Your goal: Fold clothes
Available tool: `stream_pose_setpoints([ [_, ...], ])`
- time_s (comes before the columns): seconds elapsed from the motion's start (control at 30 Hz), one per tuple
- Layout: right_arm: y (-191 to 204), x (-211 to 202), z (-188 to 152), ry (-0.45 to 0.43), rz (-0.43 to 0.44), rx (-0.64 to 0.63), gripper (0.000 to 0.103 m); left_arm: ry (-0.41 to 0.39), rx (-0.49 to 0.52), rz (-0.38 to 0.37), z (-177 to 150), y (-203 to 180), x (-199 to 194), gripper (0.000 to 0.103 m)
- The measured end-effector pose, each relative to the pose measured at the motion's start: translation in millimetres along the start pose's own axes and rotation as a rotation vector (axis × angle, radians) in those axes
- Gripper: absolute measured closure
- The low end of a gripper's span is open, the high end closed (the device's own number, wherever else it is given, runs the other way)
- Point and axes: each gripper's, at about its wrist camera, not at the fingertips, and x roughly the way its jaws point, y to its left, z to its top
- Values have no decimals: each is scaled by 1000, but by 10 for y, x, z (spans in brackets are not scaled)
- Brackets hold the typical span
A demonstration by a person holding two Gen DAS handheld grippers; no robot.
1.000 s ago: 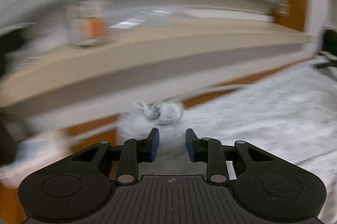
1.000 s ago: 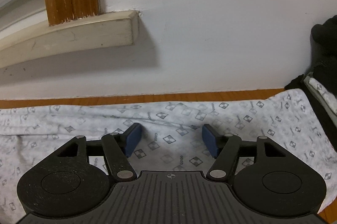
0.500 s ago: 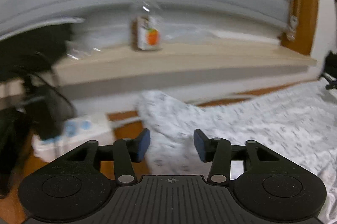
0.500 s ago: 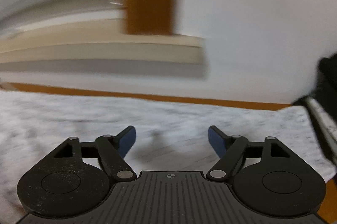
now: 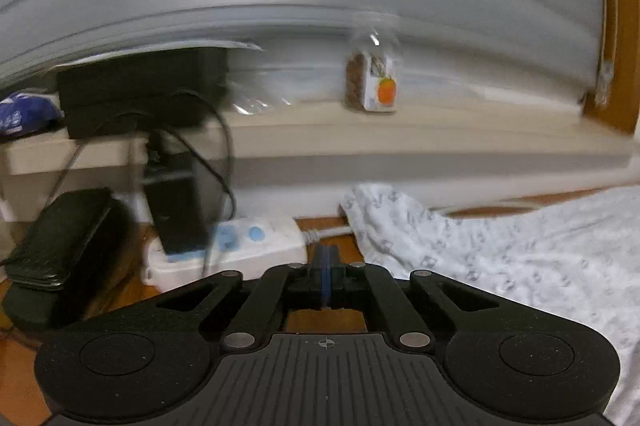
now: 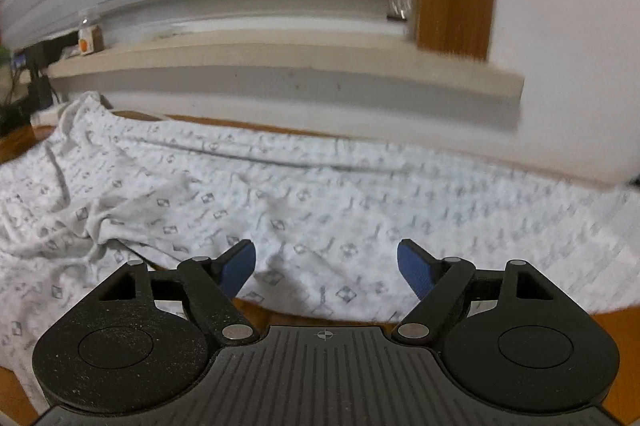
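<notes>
Left tongs: blue pads pressed together, nothing between them, above bare wood of the table. Right tongs: spread wide, empty, above the near edge of the garment.

Garment: white patterned cloth, spread flat along the table's far edge by the wall, rumpled towards its left end; its left end lies just right of the left tongs.

Other items: white power strip at the table's far left; small packet with an orange mark on the window ledge.
</notes>
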Motion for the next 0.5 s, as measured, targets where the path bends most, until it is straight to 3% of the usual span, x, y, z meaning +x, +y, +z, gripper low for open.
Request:
stream_pose_setpoints([
  [0.1,203,-85,70,-15,33,-46,27,-3,20,-28,-47,49,-286,83],
  [0.2,520,-155,143,-4,80,-92,50,6,3,-74,-207,72,-514,64],
  [0.23,647,-152,175,3,106,-107,56,15,8,-90,-293,42,-565,62],
  [0.5,2053,46,476,24,371,-304,56,91,25,-215,-905,-212,-867,55],
])
